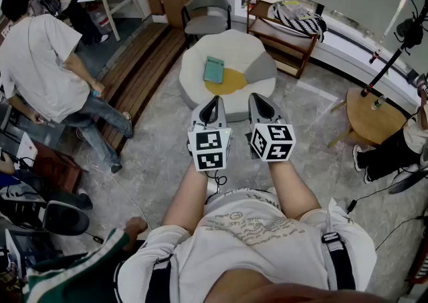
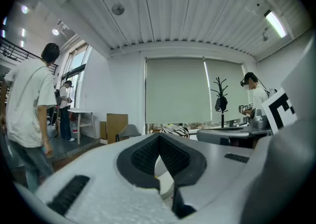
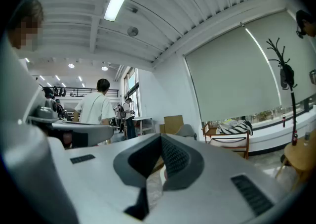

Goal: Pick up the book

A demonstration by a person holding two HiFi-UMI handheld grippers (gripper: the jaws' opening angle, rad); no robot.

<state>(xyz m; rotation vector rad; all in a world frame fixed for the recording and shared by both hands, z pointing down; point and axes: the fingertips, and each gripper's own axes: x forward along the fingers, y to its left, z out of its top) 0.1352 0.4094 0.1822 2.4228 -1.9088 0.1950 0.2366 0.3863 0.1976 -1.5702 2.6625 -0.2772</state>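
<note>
Both clenched empty: left hand-held gripper (image 1: 214,99), right hand-held gripper (image 1: 257,97); open one, reach level to the book (image 1: 214,69), pinch its near edge.

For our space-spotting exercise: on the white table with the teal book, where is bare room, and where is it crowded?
Free: the right half of the table, from the book across the yellow centre to the grey wedge, and the far rim. Crowded: the near edge, behind the left tongs and right tongs.
</note>
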